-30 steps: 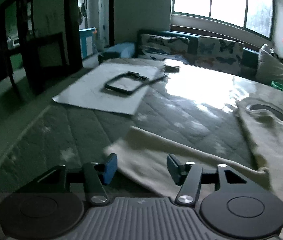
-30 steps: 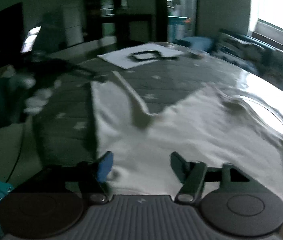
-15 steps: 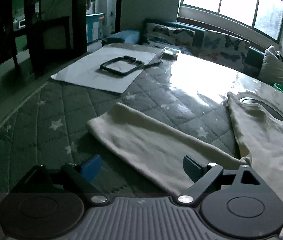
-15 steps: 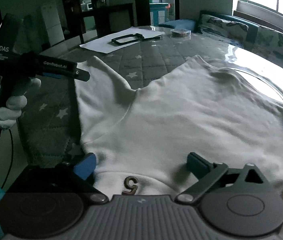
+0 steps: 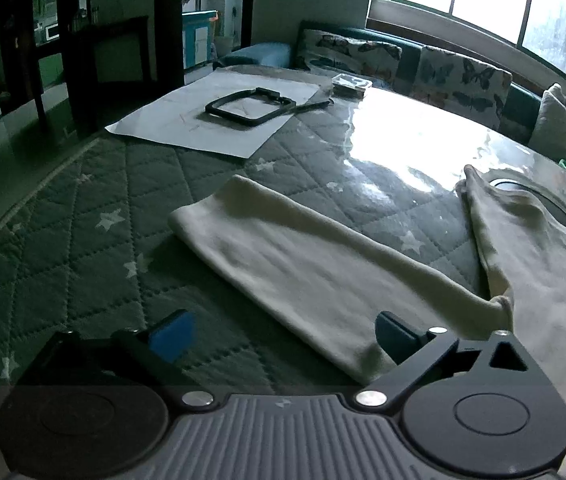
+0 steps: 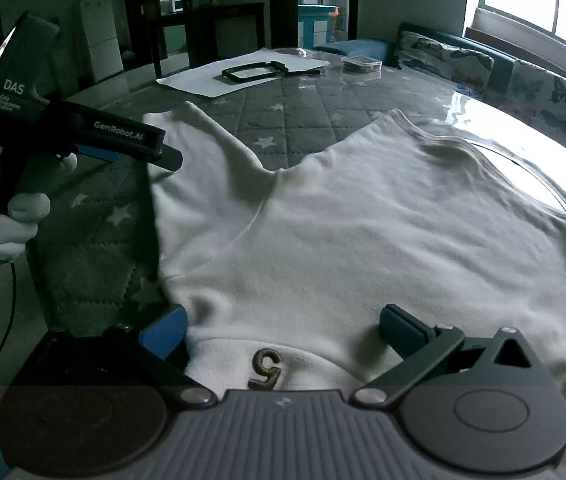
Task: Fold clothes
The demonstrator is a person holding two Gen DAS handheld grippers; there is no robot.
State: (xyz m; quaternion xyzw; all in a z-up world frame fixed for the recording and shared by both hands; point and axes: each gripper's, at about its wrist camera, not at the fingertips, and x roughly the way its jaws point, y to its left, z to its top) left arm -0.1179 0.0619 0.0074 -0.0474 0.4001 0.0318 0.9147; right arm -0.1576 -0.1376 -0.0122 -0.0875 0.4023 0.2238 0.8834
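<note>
A white long-sleeved top [image 6: 363, 232] lies flat on the quilted grey table cover [image 6: 295, 116], with a small "5" mark [image 6: 265, 372] at its near edge. Its sleeve [image 5: 303, 264] stretches out to the left in the left wrist view. My left gripper [image 5: 283, 336] is open and empty, just above the sleeve near the armpit; it also shows in the right wrist view [image 6: 163, 156]. My right gripper [image 6: 283, 332] is open and empty over the near edge of the top.
A white paper sheet [image 5: 187, 120] with a black frame [image 5: 249, 106] on it lies at the table's far side, a small clear box [image 5: 351, 82] beside it. A sofa with butterfly cushions [image 5: 443, 68] stands behind. A dark chair [image 5: 119, 52] stands left.
Both grippers have opened wide and pulled back a little. The sleeve and the body of the top now lie spread flat on the table.
</note>
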